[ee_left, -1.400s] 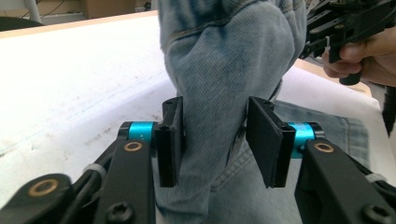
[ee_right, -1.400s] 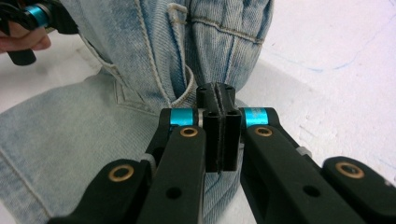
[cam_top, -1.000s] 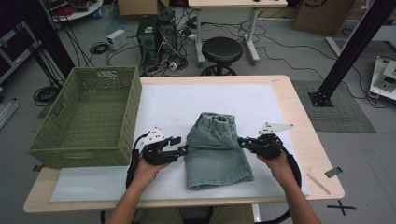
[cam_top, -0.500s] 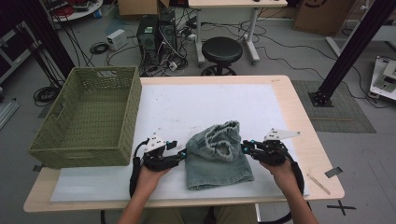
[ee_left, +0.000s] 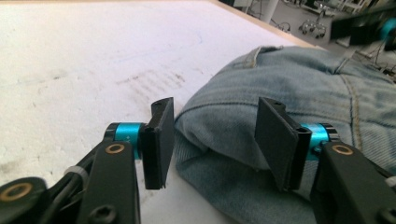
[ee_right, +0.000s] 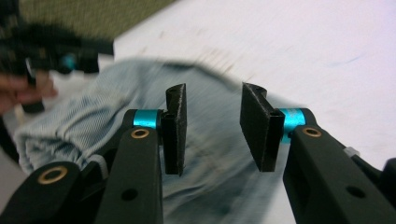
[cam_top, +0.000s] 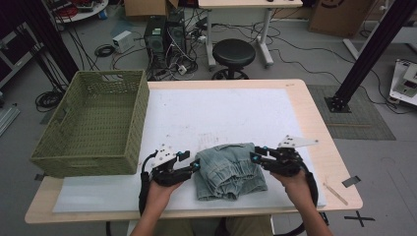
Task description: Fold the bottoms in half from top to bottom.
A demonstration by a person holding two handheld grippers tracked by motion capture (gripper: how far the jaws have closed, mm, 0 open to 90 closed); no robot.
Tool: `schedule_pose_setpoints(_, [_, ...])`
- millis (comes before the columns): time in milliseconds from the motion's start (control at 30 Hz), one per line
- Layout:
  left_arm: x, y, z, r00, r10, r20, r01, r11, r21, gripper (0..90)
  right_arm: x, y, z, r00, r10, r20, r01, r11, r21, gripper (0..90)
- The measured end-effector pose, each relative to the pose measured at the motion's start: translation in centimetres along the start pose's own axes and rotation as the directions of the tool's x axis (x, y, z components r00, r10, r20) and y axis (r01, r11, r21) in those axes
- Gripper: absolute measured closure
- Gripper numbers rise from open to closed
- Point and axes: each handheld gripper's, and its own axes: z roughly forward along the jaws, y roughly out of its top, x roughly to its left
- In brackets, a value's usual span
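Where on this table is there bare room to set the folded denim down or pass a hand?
The white mat lies bare beyond the folded denim shorts up to the table's far edge, bordered on the left by the green basket. A narrower bare strip runs along the near edge below the basket. It is crowded at the shorts, flanked by the left gripper and right gripper.

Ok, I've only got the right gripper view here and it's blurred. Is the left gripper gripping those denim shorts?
Observer: No. The left gripper has its jaws apart either side of the shorts' folded edge, and they aren't squeezing it.
Operator: And the green thing at the top of my picture?
Observer: That's a woven basket on the left side of the table, well apart from the shorts.
Operator: How do the shorts lie overall?
Observer: They're folded into a compact bundle on the near part of a white mat.
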Motion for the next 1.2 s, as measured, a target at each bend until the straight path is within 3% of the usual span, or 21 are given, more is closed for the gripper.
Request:
schedule_pose_setpoints(100, [0.0, 0.4, 0.2, 1.0000, 0.003, 0.001, -0.003, 1.0000, -0.005, 44.3, 1.5, -0.1, 2.4, 0.9975, -0.055, -0.044, 0.059, 0.993, 0.105, 66.0])
schedule_pose_setpoints(200, [-0.2, 0.7, 0.5, 0.9998, 0.005, 0.017, -0.005, 1.0000, -0.006, 42.3, 2.5, -0.7, 4.4, 0.9896, -0.127, -0.068, 0.138, 0.970, 0.200, 65.8])
schedule_pose_setpoints(400, [-0.8, 1.2, 1.8, 0.9992, 0.017, 0.036, -0.017, 0.9998, -0.006, 40.2, 3.2, -1.3, 4.8, 0.9849, -0.163, -0.059, 0.171, 0.969, 0.181, 69.3])
schedule_pose_setpoints(533, [-1.5, 1.5, 2.9, 0.9984, 0.043, 0.037, -0.043, 0.9990, 0.010, 39.5, 3.4, -1.2, 4.9, 0.9812, -0.191, -0.030, 0.193, 0.968, 0.160, 62.0])
schedule_pose_setpoints(600, [-1.7, 1.6, 3.4, 0.9973, 0.067, 0.030, -0.068, 0.9972, 0.032, 39.8, 3.1, -1.0, 4.2, 0.9875, -0.156, -0.026, 0.157, 0.981, 0.112, 46.8])
schedule_pose_setpoints(667, [-1.7, 1.3, 3.9, 0.9966, 0.081, 0.015, -0.082, 0.9942, 0.070, 41.0, 2.4, -0.7, 2.8, 0.9965, -0.072, -0.042, 0.073, 0.997, 0.030, 47.2])
schedule_pose_setpoints(700, [-1.7, 1.2, 4.0, 0.9954, 0.096, 0.004, -0.096, 0.9923, 0.078, 41.3, 1.8, -0.5, 1.8, 0.9988, -0.046, -0.017, 0.045, 0.999, -0.018, 46.8])
schedule_pose_setpoints(733, [-1.7, 1.2, 4.1, 0.9934, 0.115, -0.003, -0.114, 0.9893, 0.091, 41.7, 1.3, -0.4, 1.2, 0.9994, -0.032, 0.016, 0.032, 0.999, -0.032, 46.4])
schedule_pose_setpoints(800, [-1.8, 1.1, 4.2, 0.9892, 0.145, -0.020, -0.142, 0.9825, 0.121, 42.3, 0.3, -0.3, 0.4, 0.9957, 0.006, 0.092, -0.003, 1.000, -0.025, 44.9])
schedule_pose_setpoints(867, [-1.8, 0.8, 4.3, 0.9845, 0.171, -0.039, -0.163, 0.9738, 0.159, 42.2, -0.6, -0.3, 0.1, 0.9917, 0.027, 0.126, -0.025, 1.000, -0.013, 45.2])
schedule_pose_setpoints(933, [-1.7, 0.5, 4.3, 0.9827, 0.181, -0.040, -0.172, 0.9715, 0.163, 42.2, -1.1, -0.3, 0.1, 0.9890, 0.037, 0.143, -0.036, 0.999, -0.012, 44.7])
schedule_pose_setpoints(1200, [-1.4, -0.3, 3.8, 0.9896, 0.141, -0.029, -0.135, 0.9775, 0.163, 42.2, -1.4, -0.5, 1.1, 0.9875, 0.046, 0.151, -0.053, 0.998, 0.045, 39.6])
